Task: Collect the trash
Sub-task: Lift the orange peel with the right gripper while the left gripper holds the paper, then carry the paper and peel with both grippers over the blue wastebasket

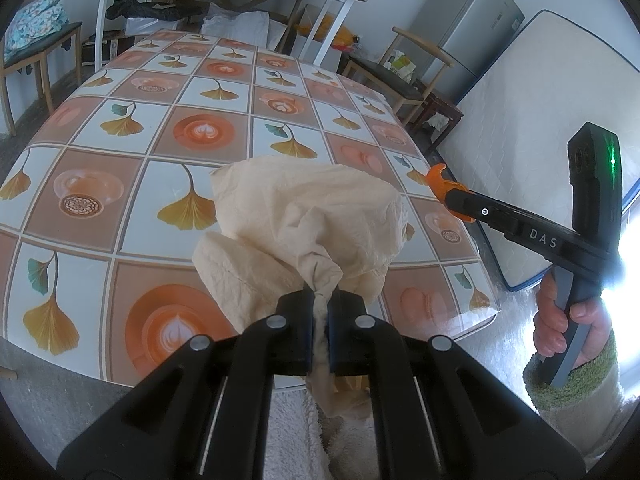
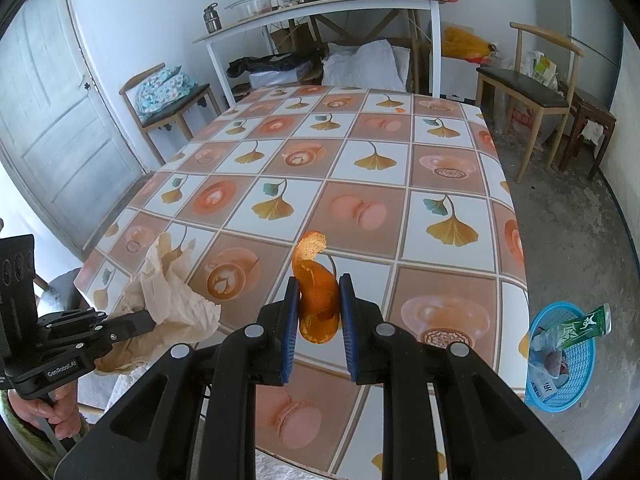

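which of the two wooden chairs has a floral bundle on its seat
The wooden chair beside the grey door; the chair at the right wall has a bare dark seat.

A crumpled, matt beige paper napkin (image 1: 304, 220) is pinched in the left tool (image 1: 322, 312), whose body is seen in matt black plastic with small metal pins. A rough, pitted orange peel (image 2: 316, 292) is clamped between the ribbed blue pads of the right tool (image 2: 319, 312). The desk (image 2: 400, 184) is covered with a smooth, glossy printed oilcloth, and a blue plastic mesh basket (image 2: 576, 384) is seen on the rough concrete floor.
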A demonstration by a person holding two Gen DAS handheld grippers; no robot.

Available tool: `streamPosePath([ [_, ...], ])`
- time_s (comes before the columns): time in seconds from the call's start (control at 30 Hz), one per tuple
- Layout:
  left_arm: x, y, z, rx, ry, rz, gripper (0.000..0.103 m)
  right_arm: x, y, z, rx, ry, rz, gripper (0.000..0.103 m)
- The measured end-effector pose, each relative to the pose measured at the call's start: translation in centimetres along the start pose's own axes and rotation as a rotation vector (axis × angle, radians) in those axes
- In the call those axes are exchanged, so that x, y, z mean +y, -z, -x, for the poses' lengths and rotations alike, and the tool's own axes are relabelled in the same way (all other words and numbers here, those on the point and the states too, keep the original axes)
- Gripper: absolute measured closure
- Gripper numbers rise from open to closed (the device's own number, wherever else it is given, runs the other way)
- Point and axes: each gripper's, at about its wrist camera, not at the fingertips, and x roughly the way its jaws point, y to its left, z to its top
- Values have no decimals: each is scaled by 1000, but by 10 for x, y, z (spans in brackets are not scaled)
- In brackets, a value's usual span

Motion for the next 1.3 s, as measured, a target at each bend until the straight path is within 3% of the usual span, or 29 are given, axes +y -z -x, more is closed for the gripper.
streamPosePath([
  [0.77,-17,-5,17,-42,-11,-28,99,-10,-1,33,-89,-20,-38,83],
  [1.07,-53,-13,22,-61,9,-88,99,-39,8,65,-158,-24,-104,83],
  [1.3,-102,-27,15,-56,86,-165,99,-87,27,105,-231,30,-202,83],
])
